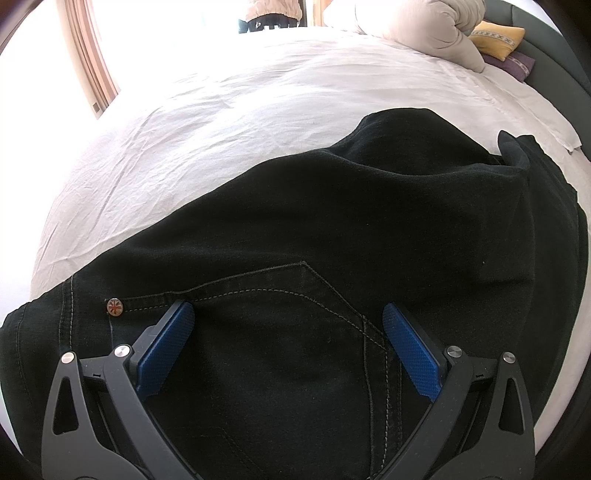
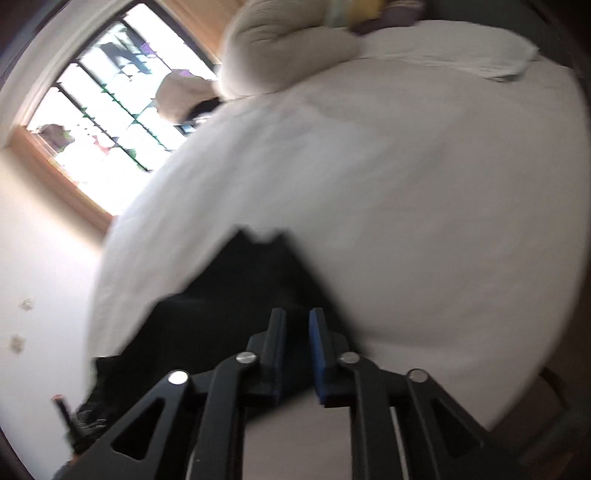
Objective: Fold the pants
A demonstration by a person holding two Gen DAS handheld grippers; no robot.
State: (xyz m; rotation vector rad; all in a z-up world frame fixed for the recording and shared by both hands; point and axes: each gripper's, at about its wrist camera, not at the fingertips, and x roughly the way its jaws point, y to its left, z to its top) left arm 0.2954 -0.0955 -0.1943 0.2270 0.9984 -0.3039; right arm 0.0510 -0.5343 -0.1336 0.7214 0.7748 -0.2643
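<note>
Black jeans (image 1: 332, 229) lie spread on a white bed sheet (image 1: 207, 122), the waist and back pocket with a flag rivet (image 1: 115, 306) nearest in the left wrist view. My left gripper (image 1: 288, 314) is open, its blue pads wide apart just above the pocket area. In the blurred right wrist view, my right gripper (image 2: 297, 321) is shut on a fold of the black jeans (image 2: 236, 295), which hangs from the pads to the left above the bed (image 2: 406, 221).
A rolled beige duvet (image 1: 421, 26) and a yellow cushion (image 1: 498, 37) lie at the head of the bed. A window (image 2: 110, 122) with a wooden frame is beyond the bed's far side. The bed edge (image 1: 576, 369) runs along the right.
</note>
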